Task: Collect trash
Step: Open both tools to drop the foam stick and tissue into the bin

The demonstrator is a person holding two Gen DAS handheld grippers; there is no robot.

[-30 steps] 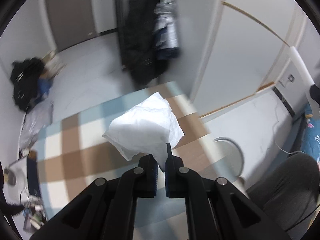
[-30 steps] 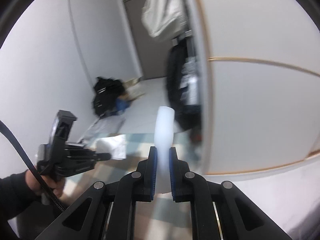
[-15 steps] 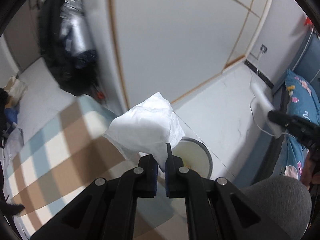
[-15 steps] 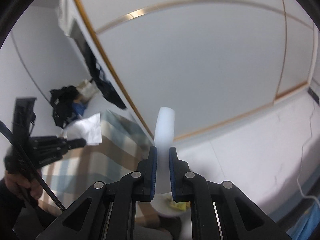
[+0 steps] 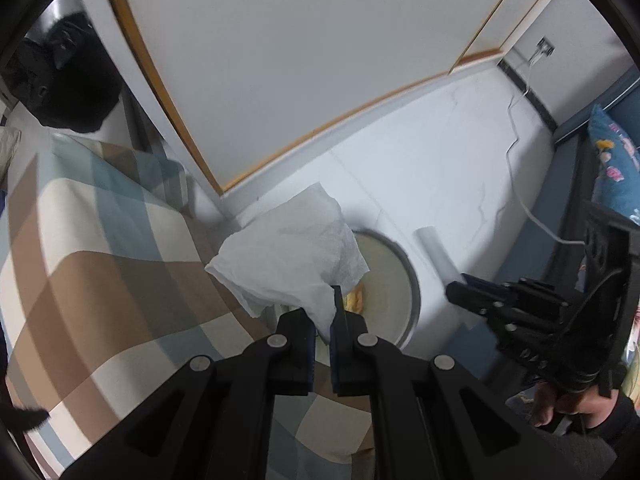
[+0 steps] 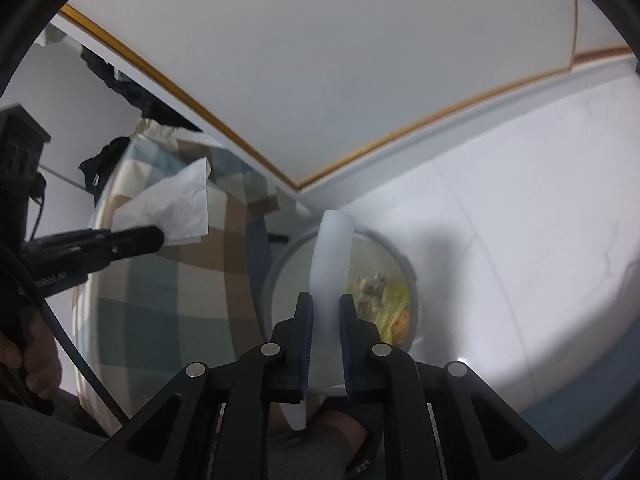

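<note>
A crumpled white tissue (image 5: 288, 256) hangs from my left gripper (image 5: 322, 312), which is shut on its corner, just above the near rim of a round grey trash bin (image 5: 414, 296). A white plastic tube (image 6: 332, 256) stands between the pads of my right gripper (image 6: 326, 304); its jaws are opening, though the pads still touch the tube. The tube points over the bin (image 6: 276, 276), which holds yellow and orange scraps (image 6: 384, 296). In the right wrist view, the left gripper (image 6: 156, 236) and tissue (image 6: 176, 204) show at the left. The left wrist view has the right gripper (image 5: 454, 290) at the bin's right.
A checked brown, blue and cream blanket (image 5: 100, 260) borders the bin on the left. White wall panels with wooden trim (image 5: 320, 128) rise behind it. A white cable (image 5: 516, 152) trails over the pale floor. A blue patterned cushion (image 5: 612, 160) lies at the right, black clothes (image 5: 60, 80) at the upper left.
Both grippers have swung down from facing the room and wall to pointing at the bin. The tissue and the tube stay in the jaws. The right gripper now shows beside the bin.
</note>
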